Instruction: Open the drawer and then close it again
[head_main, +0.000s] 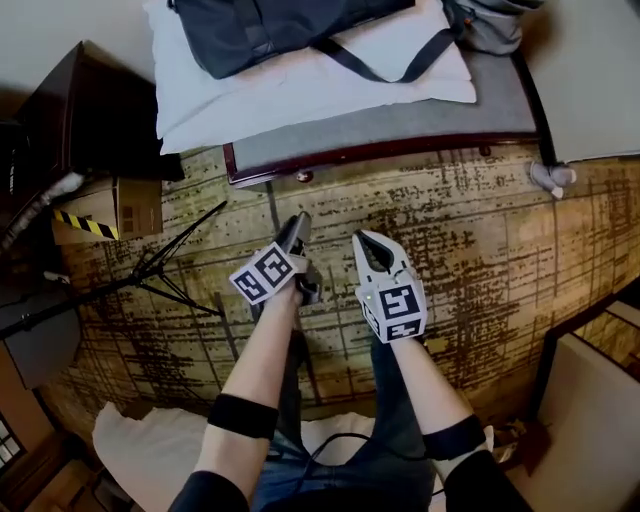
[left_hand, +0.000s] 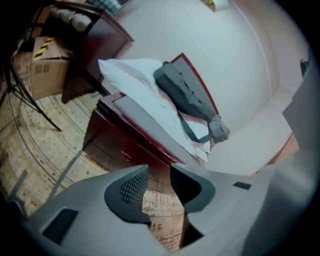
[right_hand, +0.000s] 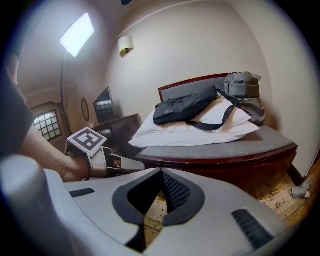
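Both grippers are hovering above the patterned carpet (head_main: 480, 260), near the drawer (head_main: 300, 172) but not touching it. The drawer is sitting shut in the dark wooden front of the padded bench (head_main: 400, 125). I am holding the left gripper (head_main: 298, 222) with its jaws standing apart and nothing between them, while the right gripper (head_main: 372, 240) is showing its jaws pressed together, empty.
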